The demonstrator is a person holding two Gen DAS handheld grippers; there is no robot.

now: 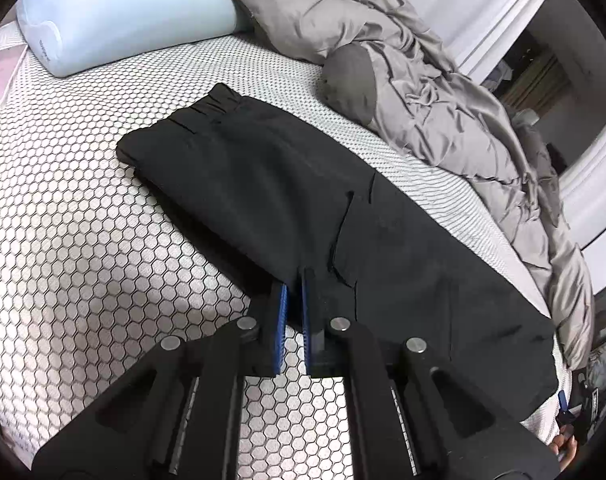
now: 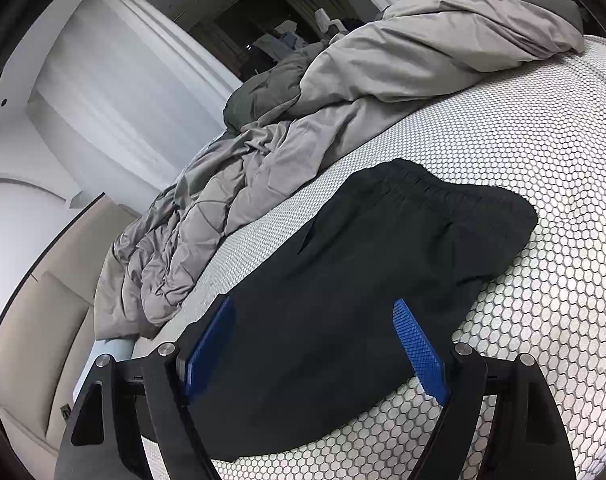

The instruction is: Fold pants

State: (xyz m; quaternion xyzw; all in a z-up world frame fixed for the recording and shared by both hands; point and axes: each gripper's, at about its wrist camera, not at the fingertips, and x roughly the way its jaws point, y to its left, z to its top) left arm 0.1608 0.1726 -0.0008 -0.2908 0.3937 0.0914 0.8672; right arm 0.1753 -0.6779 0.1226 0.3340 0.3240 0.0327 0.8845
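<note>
On the bed [image 1: 83, 240], black pants [image 1: 283, 184] lie flat, already doubled lengthwise, long axis running from the waistband at the far end toward both tools. Left tool [image 1: 295, 284] nearer, clenched on the near side edge. Right tool [image 2: 315, 312] released, poised over the leg end. Fabric smooth, elastic waistband gathered.

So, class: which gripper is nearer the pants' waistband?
Hard to call. The left gripper is shut at the pants' edge; the right gripper hangs open over them.

A rumpled grey duvet [image 1: 435, 120] and pale blue pillow [image 1: 119, 12] lie on the honeycomb-patterned mattress [image 1: 63, 220] — beyond, perhaps a doorway.
</note>
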